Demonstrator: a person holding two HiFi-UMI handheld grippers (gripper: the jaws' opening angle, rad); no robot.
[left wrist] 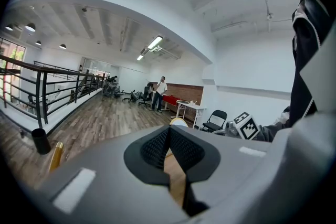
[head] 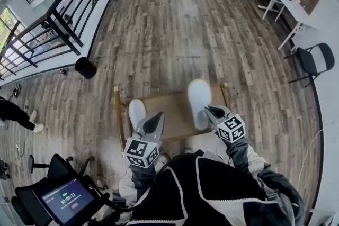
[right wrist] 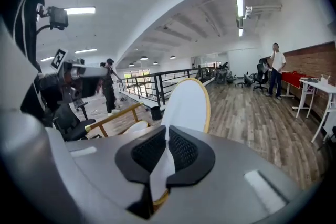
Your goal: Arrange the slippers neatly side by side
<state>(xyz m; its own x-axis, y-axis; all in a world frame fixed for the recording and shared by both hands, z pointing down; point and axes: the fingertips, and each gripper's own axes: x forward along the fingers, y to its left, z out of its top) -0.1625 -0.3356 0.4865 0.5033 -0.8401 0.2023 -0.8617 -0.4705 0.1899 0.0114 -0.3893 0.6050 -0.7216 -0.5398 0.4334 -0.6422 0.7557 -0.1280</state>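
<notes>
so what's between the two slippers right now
Mostly bare brown tabletop, seen in the head view, between the left slipper and the right slipper; the left gripper pokes in beside the left one.

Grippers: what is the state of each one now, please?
Left gripper: closed, nothing between its jaws.
Right gripper: closed on the white slipper.

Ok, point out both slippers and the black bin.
Left slipper [head: 136,111]: head view, its white middle.
Right slipper [head: 199,100]: head view, its white middle.
Black bin [head: 85,68]: head view, its side.
</notes>
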